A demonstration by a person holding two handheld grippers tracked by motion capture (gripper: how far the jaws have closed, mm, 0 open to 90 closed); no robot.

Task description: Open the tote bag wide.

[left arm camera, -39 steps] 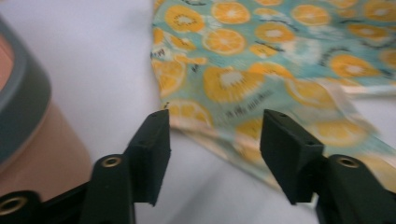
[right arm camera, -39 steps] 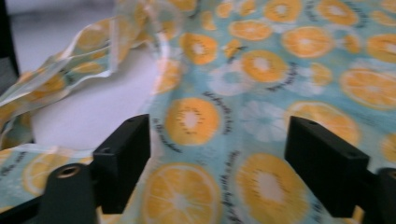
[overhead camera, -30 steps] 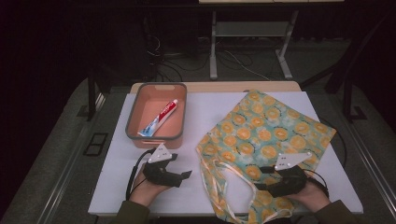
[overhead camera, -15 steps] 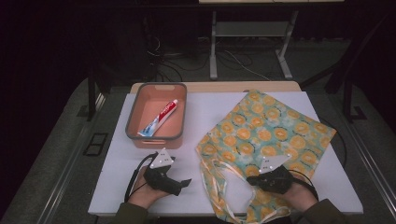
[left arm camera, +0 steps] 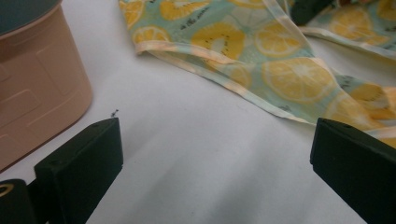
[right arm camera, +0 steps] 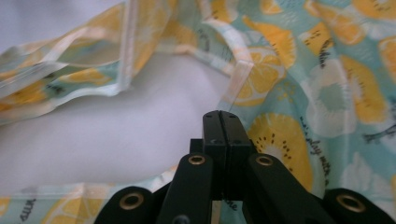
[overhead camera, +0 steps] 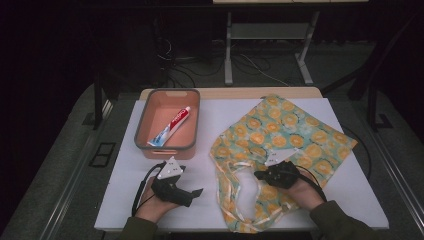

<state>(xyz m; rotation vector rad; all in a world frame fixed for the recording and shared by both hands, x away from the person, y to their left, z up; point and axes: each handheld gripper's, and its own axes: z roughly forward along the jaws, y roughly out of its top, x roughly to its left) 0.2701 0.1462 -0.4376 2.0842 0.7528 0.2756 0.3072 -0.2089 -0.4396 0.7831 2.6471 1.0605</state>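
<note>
A lemon-print fabric bag [overhead camera: 290, 135] lies flat on the right half of the white table [overhead camera: 220, 115]. My right gripper [overhead camera: 258, 175] sits at the bag's near opening, jaws pressed together; in the right gripper view a pale strap [right arm camera: 236, 79] runs down into the shut tips [right arm camera: 221, 122], so they pinch the bag [right arm camera: 336, 84] at its hem. My left gripper [overhead camera: 192, 181] rests on bare table left of the bag. Its jaws have just been opening and stand wide apart [left arm camera: 210, 140] with nothing between them. The bag's edge [left arm camera: 289, 79] lies just beyond them.
A salmon-coloured bin [overhead camera: 167, 92] stands at the back left of the table with a toothpaste tube [overhead camera: 172, 127] inside; its wall [left arm camera: 37, 93] is close on the left of the left gripper. Dark floor surrounds the table.
The right gripper has slid left across the bag to the rim of its opening. The left hand has stayed where it was.
</note>
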